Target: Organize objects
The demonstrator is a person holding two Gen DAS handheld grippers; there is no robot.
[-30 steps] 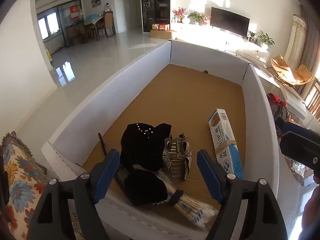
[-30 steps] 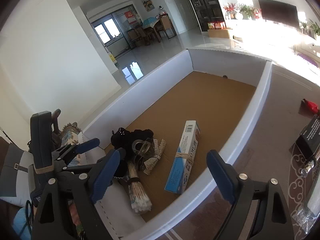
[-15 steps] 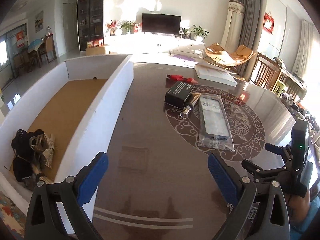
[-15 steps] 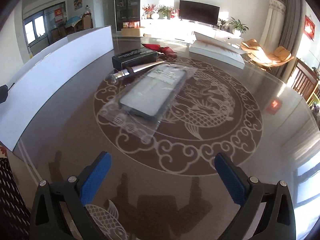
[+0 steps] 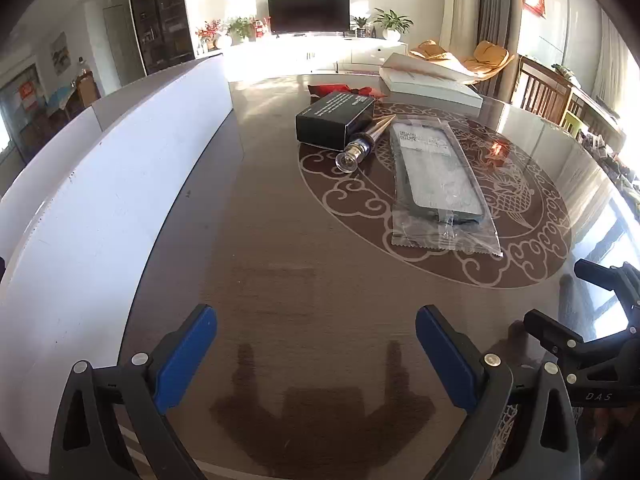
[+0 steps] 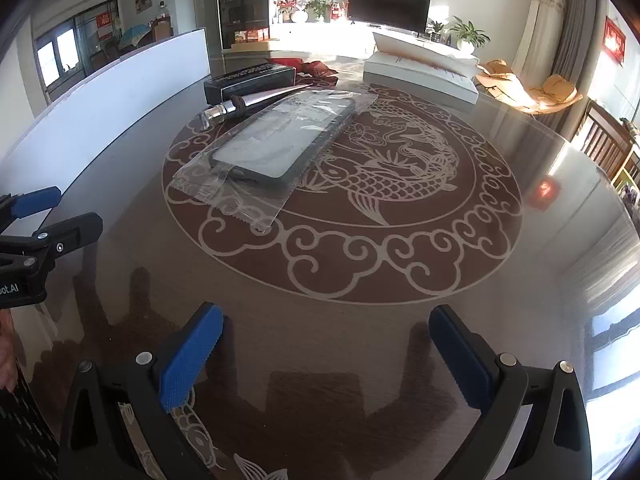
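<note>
A dark phone case in a clear plastic bag (image 5: 438,184) (image 6: 280,144) lies on the round glass table (image 5: 304,280) (image 6: 360,340). Beyond it rest a silver tube with a clear cap (image 5: 362,144) (image 6: 248,106) and a black box (image 5: 334,118) (image 6: 250,78). A red pouch (image 5: 344,89) (image 6: 316,67) lies behind the box. My left gripper (image 5: 316,344) is open over bare table, well short of the bag. My right gripper (image 6: 326,344) is open too, nothing between its fingers, the bag ahead to its left.
A white-walled box (image 5: 120,184) (image 6: 120,88) stands along the table's left side. A flat white carton (image 5: 428,84) (image 6: 420,70) sits at the table's far edge. Wooden chairs (image 6: 608,140) stand to the right. The right gripper's frame shows at the left wrist view's right edge.
Both grippers swung right, away from the white box with the items inside, and came down over the glass table. Their jaws stand wider than a second ago.
</note>
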